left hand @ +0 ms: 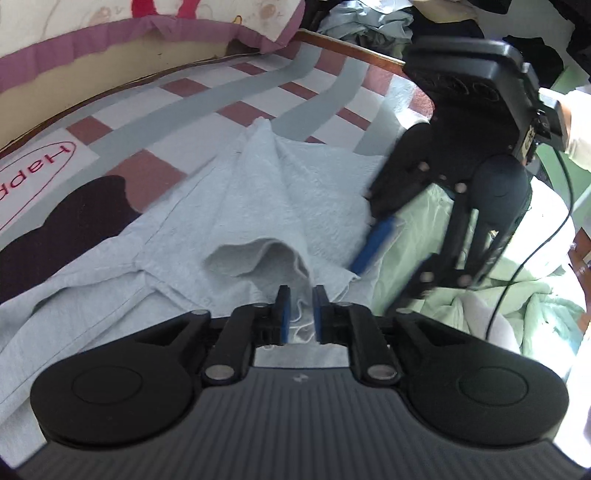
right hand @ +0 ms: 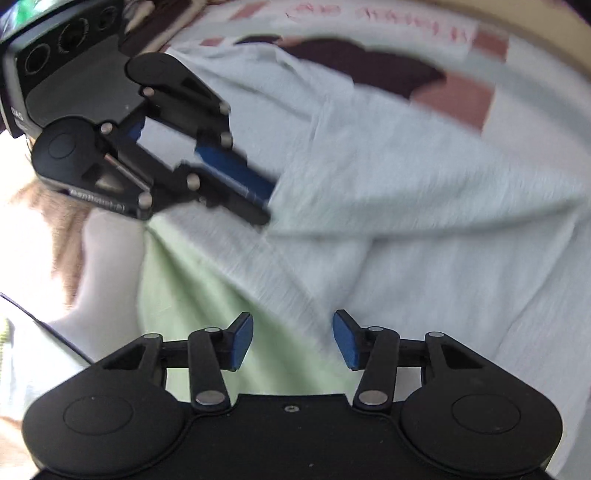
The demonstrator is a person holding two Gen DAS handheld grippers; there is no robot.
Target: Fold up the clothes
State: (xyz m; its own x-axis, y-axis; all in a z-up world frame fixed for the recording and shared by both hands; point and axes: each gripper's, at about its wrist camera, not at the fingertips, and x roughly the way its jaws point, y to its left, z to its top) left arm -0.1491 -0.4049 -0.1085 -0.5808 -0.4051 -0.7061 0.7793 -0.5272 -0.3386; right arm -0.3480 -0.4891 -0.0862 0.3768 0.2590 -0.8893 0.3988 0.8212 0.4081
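A light blue garment (left hand: 207, 221) lies crumpled on the checked bed sheet (left hand: 207, 92); a raised fold stands just ahead of my left gripper (left hand: 301, 314). Its blue pads stand a narrow gap apart with a bit of hem between them, and they do not press on it. In the right wrist view the left gripper (right hand: 269, 205) rests at the garment's (right hand: 406, 184) edge. My right gripper (right hand: 293, 343) is open wide over the line where the blue garment meets a pale green cloth (right hand: 192, 280), nothing between its pads. The left wrist view shows the right gripper (left hand: 391, 266) with one fingertip (left hand: 373, 243) on the blue fabric.
A purple-frilled pillow (left hand: 110, 33) lies along the bed's far side, with a wooden edge (left hand: 354, 48) and a pile of clothes (left hand: 369, 22) beyond. The pale green cloth (left hand: 480, 295) is bunched at the right, a black cable (left hand: 517, 266) trailing over it. A dark bear-shaped print (left hand: 74, 221) marks the sheet.
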